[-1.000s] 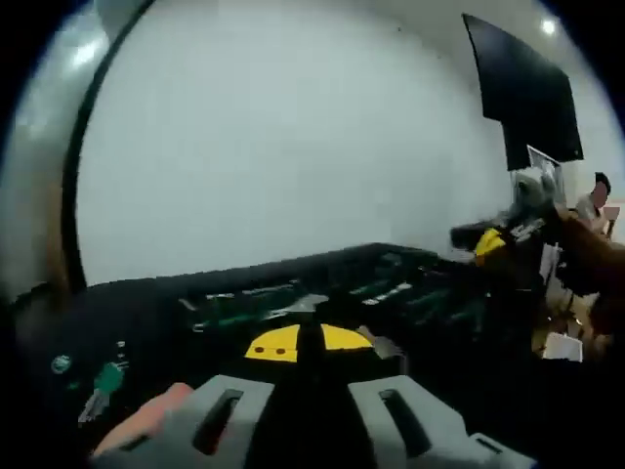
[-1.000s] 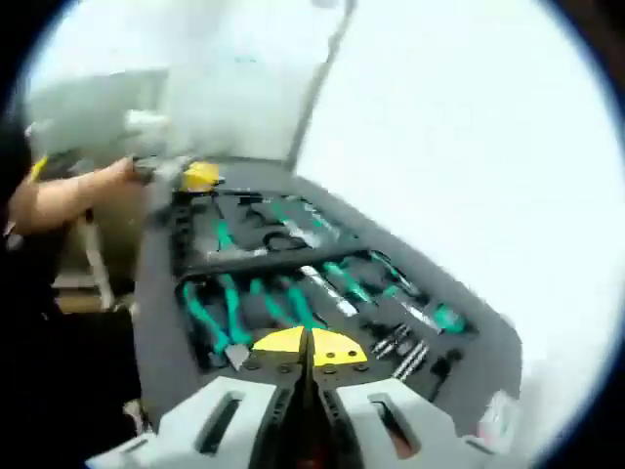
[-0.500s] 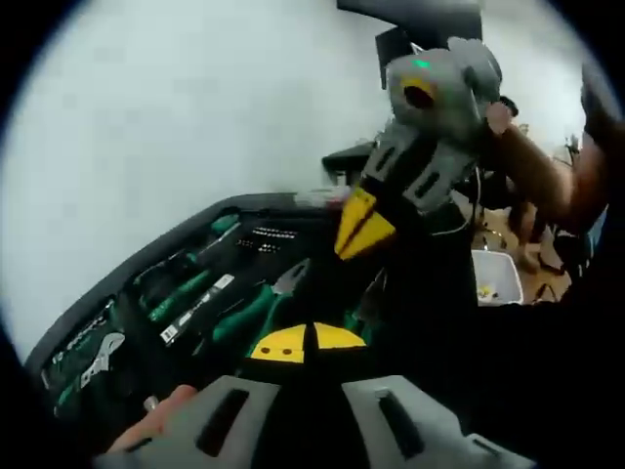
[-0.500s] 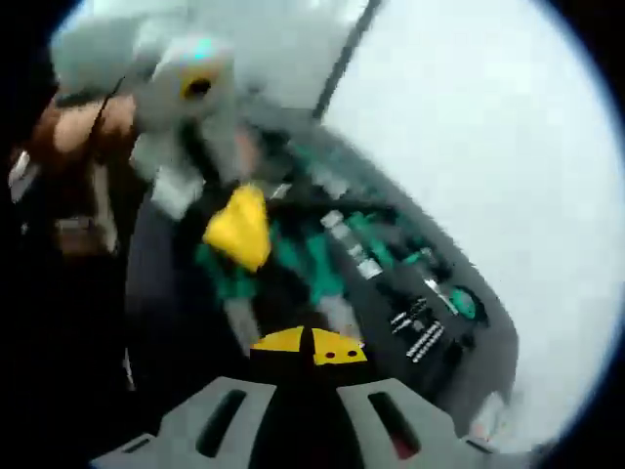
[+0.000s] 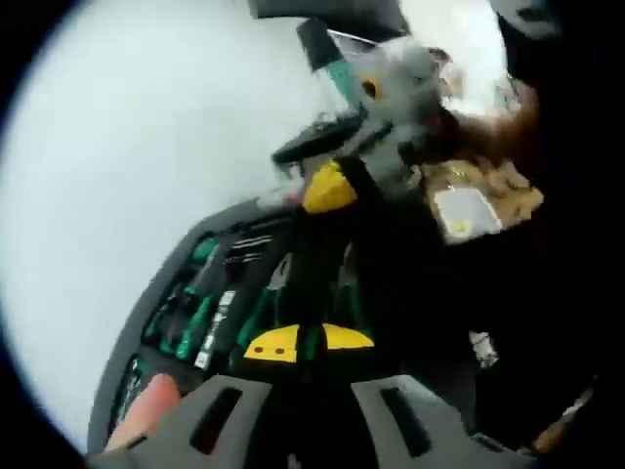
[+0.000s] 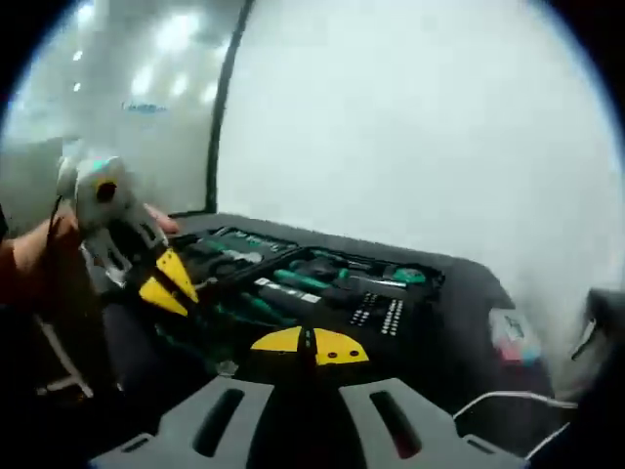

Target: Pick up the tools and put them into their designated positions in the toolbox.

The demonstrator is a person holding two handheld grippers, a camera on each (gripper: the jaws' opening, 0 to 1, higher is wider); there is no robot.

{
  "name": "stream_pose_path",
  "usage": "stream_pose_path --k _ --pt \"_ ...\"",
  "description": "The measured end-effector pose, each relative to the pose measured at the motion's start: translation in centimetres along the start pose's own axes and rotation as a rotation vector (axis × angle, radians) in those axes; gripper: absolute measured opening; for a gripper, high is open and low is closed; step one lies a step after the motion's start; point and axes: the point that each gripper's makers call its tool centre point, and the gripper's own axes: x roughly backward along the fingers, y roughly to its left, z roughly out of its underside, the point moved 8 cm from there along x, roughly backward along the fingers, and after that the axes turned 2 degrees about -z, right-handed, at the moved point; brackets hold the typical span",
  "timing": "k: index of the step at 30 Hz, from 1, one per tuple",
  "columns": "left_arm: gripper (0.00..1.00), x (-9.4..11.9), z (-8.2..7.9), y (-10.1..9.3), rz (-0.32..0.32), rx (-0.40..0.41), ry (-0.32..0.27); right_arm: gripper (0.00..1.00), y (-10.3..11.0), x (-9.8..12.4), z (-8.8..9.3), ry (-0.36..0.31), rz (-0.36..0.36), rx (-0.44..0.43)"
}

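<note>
Beyond the jaws a plain white wall [image 6: 410, 127] rises; ceiling lights [image 6: 176, 29] glow upper left above them.

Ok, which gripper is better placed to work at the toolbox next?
Left, likely: the left gripper hangs close over the tools in the toolbox, while the right gripper sits back at its near edge.

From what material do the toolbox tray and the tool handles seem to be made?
The toolbox tray looks like matte black moulded plastic or foam, since it gives no shine. The tool handles look like green plastic or rubber, with a slight gloss. Motion blur leaves both uncertain.
</note>
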Motion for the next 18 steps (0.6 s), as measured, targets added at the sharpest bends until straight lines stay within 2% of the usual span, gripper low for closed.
stream_pose_path --k 2,4,5,6,8,10,11,12,13,14,15,16,17,18 --pt "0.09 -1.2 0.0 0.6 0.074 -0.002 -0.026 0.0 -0.5 -0.1 0.1 0.009 0.004 0.014" --pt "0.07 -2.1 -0.1 0.7 0.12 -0.019 -0.02 0.0 -0.7 0.3 0.1 0.006 0.041 0.077" --pt "0.05 -2.5 -0.6 0.7 0.148 -0.012 -0.071 0.0 -0.7 0.6 0.1 0.0 0.042 0.078" --pt "0.05 -2.7 -0.5 0.9 0.164 -0.02 -0.047 0.0 -0.7 0.8 0.2 0.001 0.039 0.074" --pt "0.05 -3.0 -0.7 1.1 0.18 -0.013 -0.065 0.0 -0.9 1.3 0.6 0.007 0.031 0.023" --pt "0.05 -3.0 -0.8 1.3 0.199 -0.021 -0.064 0.01 -1.1 1.7 1.2 0.028 0.032 0.026" --pt "0.05 -2.5 -0.6 1.5 0.225 -0.099 -0.031 0.02 -1.2 2.0 1.3 0.038 0.033 0.03" --pt "0.05 -1.9 -0.3 1.8 0.229 -0.098 0.023 0.02 -1.4 2.5 1.2 0.032 0.036 0.029" --pt "0.05 -1.2 0.1 2.2 0.239 -0.065 0.067 0.02 -1.4 2.8 1.0 0.014 0.034 0.02" --pt "0.08 -0.8 0.1 2.2 0.248 -0.072 0.071 0.02 -1.5 3.2 0.8 -0.001 0.03 -0.001" --pt "0.11 -0.8 0.0 2.2 0.231 -0.109 0.06 0.02 -1.5 3.3 0.8 -0.002 0.028 -0.012" --pt "0.11 -1.1 0.1 2.2 0.23 -0.1 0.069 0.02 -1.5 3.4 0.9 -0.001 0.025 -0.016" --pt "0.11 -1.1 0.3 1.8 0.255 -0.096 0.103 0.02 -1.5 3.3 1.0 0.0 0.024 -0.016" --pt "0.12 -1.5 0.1 1.7 0.251 -0.127 0.088 0.02 -1.4 3.1 1.2 0.002 0.022 -0.015"
